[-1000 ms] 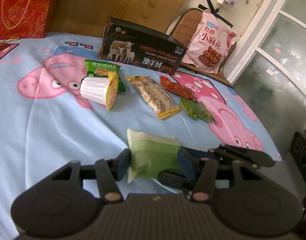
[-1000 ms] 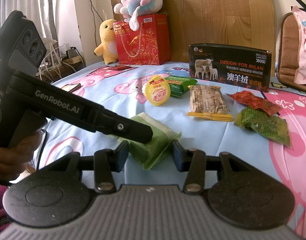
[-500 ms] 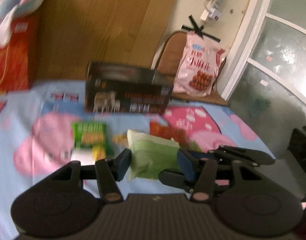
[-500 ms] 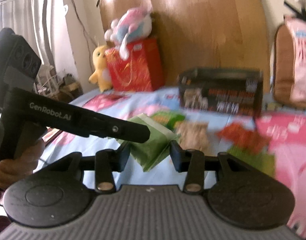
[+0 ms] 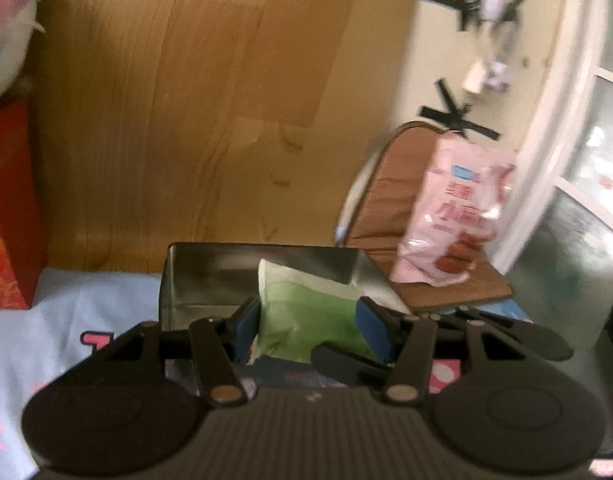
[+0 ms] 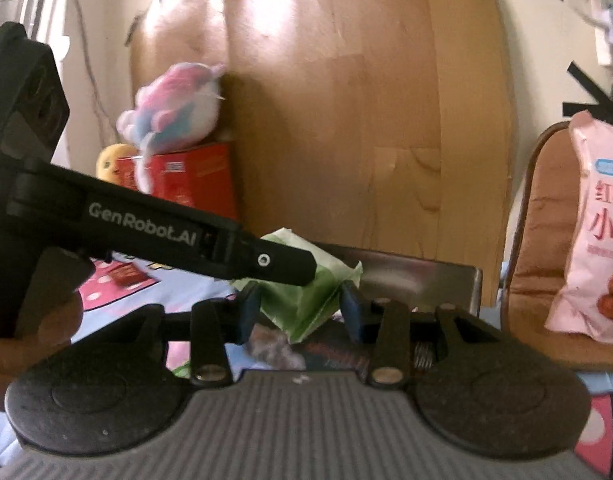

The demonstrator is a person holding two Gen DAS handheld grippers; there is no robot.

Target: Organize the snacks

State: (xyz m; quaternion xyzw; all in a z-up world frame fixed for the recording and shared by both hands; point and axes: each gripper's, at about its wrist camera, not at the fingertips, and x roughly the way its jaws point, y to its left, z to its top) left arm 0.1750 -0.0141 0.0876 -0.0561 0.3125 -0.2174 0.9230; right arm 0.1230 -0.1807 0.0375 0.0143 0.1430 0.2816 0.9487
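A pale green snack packet is held between the fingers of both grippers. My left gripper is shut on its sides, and my right gripper is shut on it from the other direction. The packet hangs in the air just in front of and above the open black box, whose grey inside shows behind it. The box's far rim shows in the right wrist view. The left gripper's finger crosses over the packet there. The other snacks on the bed are out of view.
A wooden headboard stands behind the box. A big pink snack bag leans on a brown chair at the right. A red gift box with plush toys stands at the back left on the blue cartoon sheet.
Both grippers have lifted the green packet off the bed and carried it forward to the black box. The views tilted upward, so the other snacks dropped out of sight.
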